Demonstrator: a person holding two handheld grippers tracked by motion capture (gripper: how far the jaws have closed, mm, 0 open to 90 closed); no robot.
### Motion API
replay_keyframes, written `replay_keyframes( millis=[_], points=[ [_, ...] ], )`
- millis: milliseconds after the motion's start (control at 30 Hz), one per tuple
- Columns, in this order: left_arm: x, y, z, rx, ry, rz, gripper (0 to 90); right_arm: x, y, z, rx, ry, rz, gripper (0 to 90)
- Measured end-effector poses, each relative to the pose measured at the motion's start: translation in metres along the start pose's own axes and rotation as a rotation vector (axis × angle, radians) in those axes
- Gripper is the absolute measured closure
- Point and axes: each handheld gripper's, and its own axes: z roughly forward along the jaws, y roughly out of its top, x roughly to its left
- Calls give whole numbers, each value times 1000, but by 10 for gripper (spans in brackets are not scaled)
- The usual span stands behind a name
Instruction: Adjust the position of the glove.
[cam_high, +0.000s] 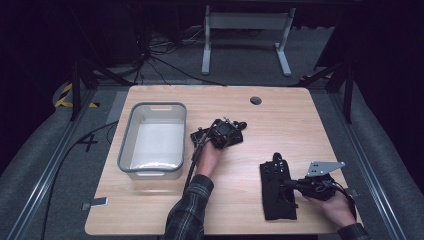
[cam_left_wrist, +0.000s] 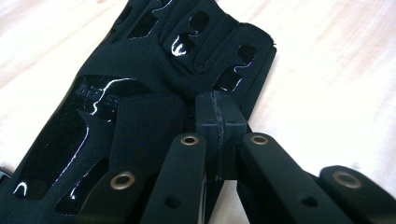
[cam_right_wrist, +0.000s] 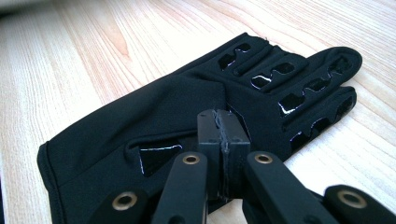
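The flat glove (cam_high: 277, 192) lies at about 5 o'clock on the bench (cam_high: 280, 120), fingers toward 12. My right tool (cam_right_wrist: 222, 128) meets its 3 o'clock edge with jaws pressed together. I cannot tell whether any fabric is caught between them. If there is none, a lift comes up empty. If only a thin fold is nipped, the glove can slide out midway.

The second glove (cam_left_wrist: 140, 70) sits near the bench centre, at 3 o'clock from the grey bin (cam_high: 125, 145). My left tool (cam_left_wrist: 219, 114) is over it, jaws also squeezed together at the cuff side, and the grip is just as uncertain. Its glossy patches look slick, so I judge slipping likely. A limp glove may also snag the bin's rim and drape over it instead of dropping inside.
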Motion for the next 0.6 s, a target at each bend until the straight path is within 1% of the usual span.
replay_keyframes(
  millis=[133,233,267,300,433,533,600],
  points=[
    [-16,-3,-1,-9,-32,17,900,0,0,0,1,-1,-1,900],
    [-26,-4,-2,-14,-45,25,900,0,0,0,3,1,-1,900],
    [-29,-4,-2,-16,-43,28,900,0,0,0,4,1,-1,900],
    [-33,-5,-2,-21,-54,32,900,1,0,1,4,0,-1,900],
    [-45,-6,-2,-33,-74,38,900,1,0,1,6,-2,-2,900],
    [-53,-5,-1,-36,-100,42,900,1,0,1,9,-4,-3,900],
    [-60,-5,1,-50,-107,43,900,1,0,1,10,-3,-2,900]
  ],
)
